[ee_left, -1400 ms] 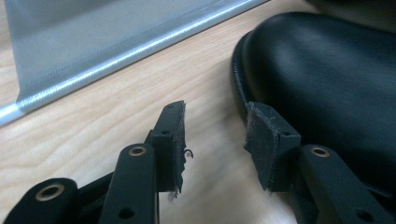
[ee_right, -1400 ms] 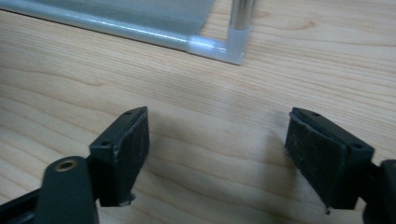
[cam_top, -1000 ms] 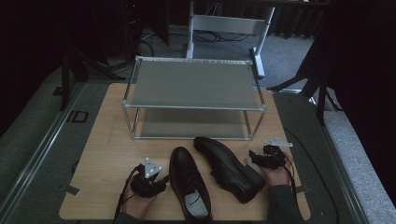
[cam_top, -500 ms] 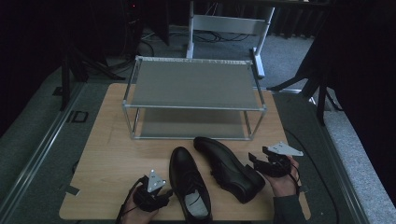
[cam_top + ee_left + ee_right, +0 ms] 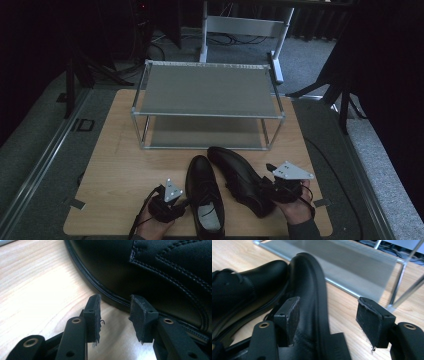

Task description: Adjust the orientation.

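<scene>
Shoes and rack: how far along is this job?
Done: nothing yet; both shelves of the rack are bare. In hand: the left claw, jaws just closing, stands open at the upright shoe's sole edge; the right claw, also closing, straddles the tipped shoe without pinching it. Left: gripping and probably shelving both.

I work in a dim lab or studio: dark curtains, tripod legs (image 5: 345,97) and floor cables (image 5: 155,47) ring my wooden table (image 5: 115,165).
</scene>
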A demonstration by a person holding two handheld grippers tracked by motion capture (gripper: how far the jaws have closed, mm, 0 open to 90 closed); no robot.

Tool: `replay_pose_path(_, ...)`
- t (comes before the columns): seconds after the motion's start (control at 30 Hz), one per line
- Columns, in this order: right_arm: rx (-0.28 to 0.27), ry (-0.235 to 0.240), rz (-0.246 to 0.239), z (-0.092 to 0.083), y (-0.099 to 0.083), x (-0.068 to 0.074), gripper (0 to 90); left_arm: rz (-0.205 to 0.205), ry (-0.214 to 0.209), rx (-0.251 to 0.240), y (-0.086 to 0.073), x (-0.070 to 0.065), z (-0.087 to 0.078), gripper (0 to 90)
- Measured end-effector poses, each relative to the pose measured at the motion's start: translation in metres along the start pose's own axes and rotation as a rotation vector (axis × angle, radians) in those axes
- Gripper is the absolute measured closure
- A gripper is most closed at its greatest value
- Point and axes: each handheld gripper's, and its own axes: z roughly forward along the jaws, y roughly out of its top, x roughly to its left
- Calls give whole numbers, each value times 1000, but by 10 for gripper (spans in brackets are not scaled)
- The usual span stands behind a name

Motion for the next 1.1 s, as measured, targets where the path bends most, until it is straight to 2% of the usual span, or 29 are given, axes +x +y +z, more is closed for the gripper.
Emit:
replay_pose_path(0.27, 42, 28, -20, 13, -5, 5, 361, -19, -9, 6, 1, 7, 4, 591)
replay_pose_path(0.47, 40, 75, 15, 20, -6, 0, 368, -20, -13, 3, 1, 8, 4, 583)
replay_pose_path(0.7, 45, 68, 4, 20, -4, 1, 369, -21, -11, -3, 0, 8, 4, 577)
replay_pose_path(0.83, 52, 78, 28, 22, -4, -3, 369, -21, -7, -3, 0, 8, 5, 574)
replay_pose_path(0.93, 44, 60, 36, 21, -4, -6, 379, -24, -5, -3, 1, 8, 6, 570)
replay_pose_path(1.1, 30, 58, 70, 21, -3, -14, 414, -22, 8, -7, 3, 7, 8, 570)
